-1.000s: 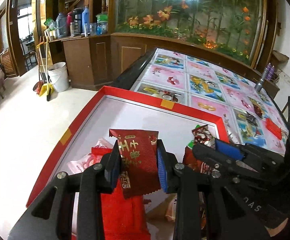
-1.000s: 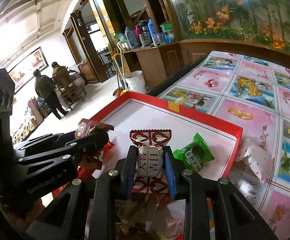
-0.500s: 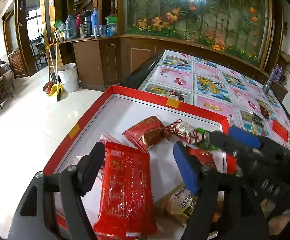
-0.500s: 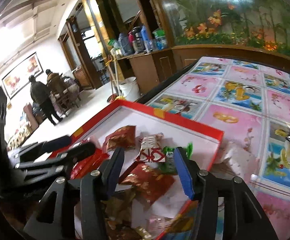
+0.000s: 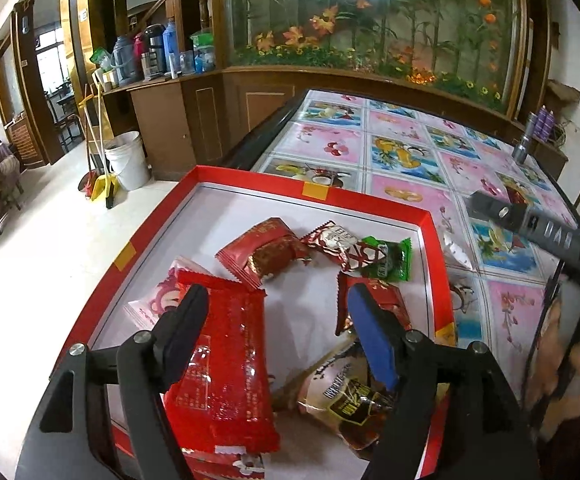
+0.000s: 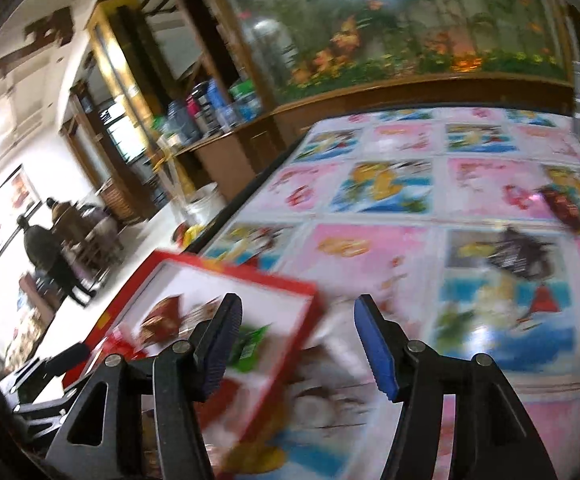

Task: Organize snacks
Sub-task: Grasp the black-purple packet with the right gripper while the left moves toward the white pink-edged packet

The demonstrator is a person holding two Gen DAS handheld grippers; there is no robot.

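Note:
A red box (image 5: 310, 186) with a white floor holds several snacks: a long red packet (image 5: 226, 368), a red wrapped cake (image 5: 266, 252), a red-and-white candy (image 5: 338, 242), a green candy (image 5: 390, 258) and a dark red packet (image 5: 374, 300). My left gripper (image 5: 276, 296) hovers open over them, holding nothing. In the blurred right wrist view, my right gripper (image 6: 298, 308) hangs above the box's right rim (image 6: 250, 276) and the tablecloth. Its jaws are opening with nothing between them. From the left wrist view, the right gripper (image 5: 502, 212) shows at the right, over the table.
The table wears a pink and blue flowered cloth (image 5: 410, 148). Loose snacks lie on it: a white one (image 5: 456, 252) by the box, a dark packet (image 6: 518, 252) and a dark red one (image 6: 562, 204). Spray cans (image 5: 530, 136) stand at the back. A bucket (image 5: 126, 160) is on the floor.
Both grippers opened: the left let a dark red packet fall, the right let the red-and-white candy fall, and both now lie in the box. The right gripper swung right, towards the tablecloth.

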